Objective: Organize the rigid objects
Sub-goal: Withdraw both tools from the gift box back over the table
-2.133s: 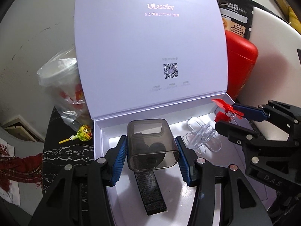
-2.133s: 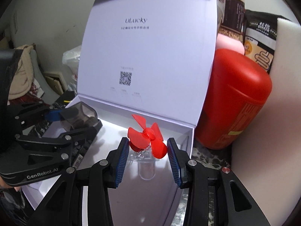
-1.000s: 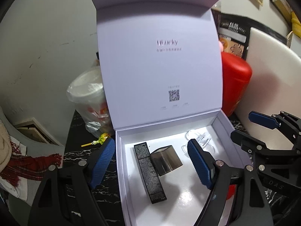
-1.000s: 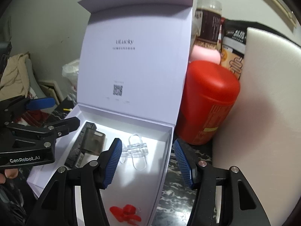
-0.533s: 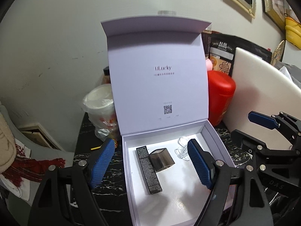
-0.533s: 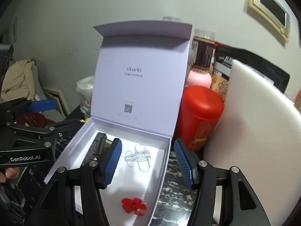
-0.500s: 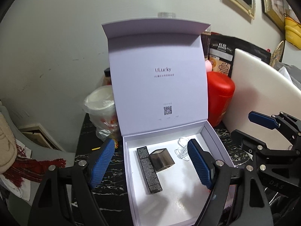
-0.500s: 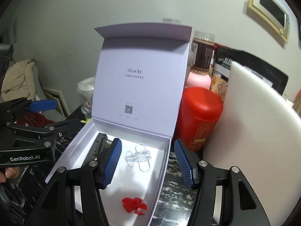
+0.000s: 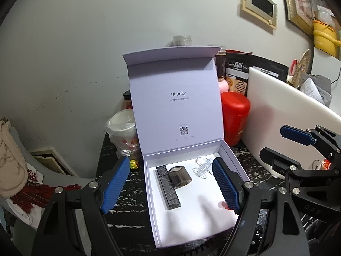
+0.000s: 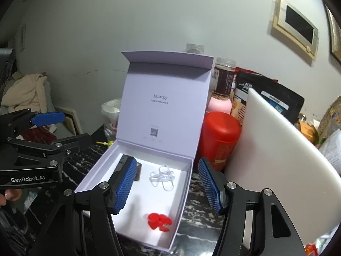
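A white gift box [image 9: 232, 157] [image 10: 183, 194] stands open on the dark marble table, its lid upright. Inside lie a long black box [image 9: 168, 186], a smoky translucent cap [image 9: 180, 176], a clear plastic piece [image 9: 202, 166] [image 10: 163, 177] and a red fan blade [image 10: 158, 221], which in the left wrist view peeks out by my right finger [image 9: 222, 204]. My left gripper [image 9: 170, 184] is open and empty, above and in front of the box. My right gripper [image 10: 167, 184] is open and empty, raised over the box's right side.
A red canister [image 9: 234, 117] [image 10: 219, 136] and a white foam board [image 9: 283, 115] [image 10: 275, 149] stand right of the box. Jars and a black bag [image 10: 268, 98] are behind. A bagged cup [image 9: 123, 132] and a lollipop [image 9: 133, 163] sit left of it.
Both grippers let go of their items in the box, the cap from the left and the red fan blade from the right, then opened and pulled back and up, away from the box.
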`<action>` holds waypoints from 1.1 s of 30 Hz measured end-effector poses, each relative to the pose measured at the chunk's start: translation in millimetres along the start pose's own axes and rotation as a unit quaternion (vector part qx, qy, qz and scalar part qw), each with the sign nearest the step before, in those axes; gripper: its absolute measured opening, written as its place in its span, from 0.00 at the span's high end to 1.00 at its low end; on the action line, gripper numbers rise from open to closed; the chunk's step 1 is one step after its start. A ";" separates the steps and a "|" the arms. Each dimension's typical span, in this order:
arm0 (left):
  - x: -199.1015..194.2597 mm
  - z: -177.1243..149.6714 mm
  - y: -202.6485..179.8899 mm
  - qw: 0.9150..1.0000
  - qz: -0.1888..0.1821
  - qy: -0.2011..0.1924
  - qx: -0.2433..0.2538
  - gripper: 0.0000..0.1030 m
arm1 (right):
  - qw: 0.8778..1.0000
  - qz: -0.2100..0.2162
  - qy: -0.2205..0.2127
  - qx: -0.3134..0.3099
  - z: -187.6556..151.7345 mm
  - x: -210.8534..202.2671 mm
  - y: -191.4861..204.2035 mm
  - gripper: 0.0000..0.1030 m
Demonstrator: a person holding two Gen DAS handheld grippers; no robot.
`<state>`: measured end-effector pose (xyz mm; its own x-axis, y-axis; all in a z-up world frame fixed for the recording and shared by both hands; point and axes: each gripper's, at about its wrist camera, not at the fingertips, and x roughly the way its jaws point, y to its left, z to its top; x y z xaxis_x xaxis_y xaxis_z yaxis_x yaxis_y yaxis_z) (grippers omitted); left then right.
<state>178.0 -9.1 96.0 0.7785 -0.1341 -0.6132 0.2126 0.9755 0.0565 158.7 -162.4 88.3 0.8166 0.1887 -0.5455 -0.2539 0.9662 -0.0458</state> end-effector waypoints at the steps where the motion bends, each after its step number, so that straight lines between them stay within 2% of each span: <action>1: -4.0 -1.0 -1.0 1.000 0.000 -0.002 0.001 0.23 | 1.000 -0.001 -0.003 0.000 -1.1 -4.3 0.6 0.40; 14: -53.5 -19.7 -22.6 0.999 -0.021 -0.021 0.015 0.22 | 1.000 -0.007 -0.023 -0.002 -23.4 -57.6 10.0 0.35; 20: -68.1 -35.1 -32.0 0.999 -0.033 -0.021 0.016 0.15 | 1.000 -0.009 -0.027 0.000 -38.3 -76.4 10.8 0.33; 33: -92.0 -69.1 -49.7 0.998 -0.055 -0.014 0.022 0.15 | 1.000 -0.019 -0.013 0.015 -81.6 -108.8 13.0 0.30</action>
<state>55.0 -33.2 95.2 0.7649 -0.2459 -0.5954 0.3237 0.9458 0.0252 24.2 -184.7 78.7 0.8389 0.1563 -0.5213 -0.2075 0.9774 -0.0409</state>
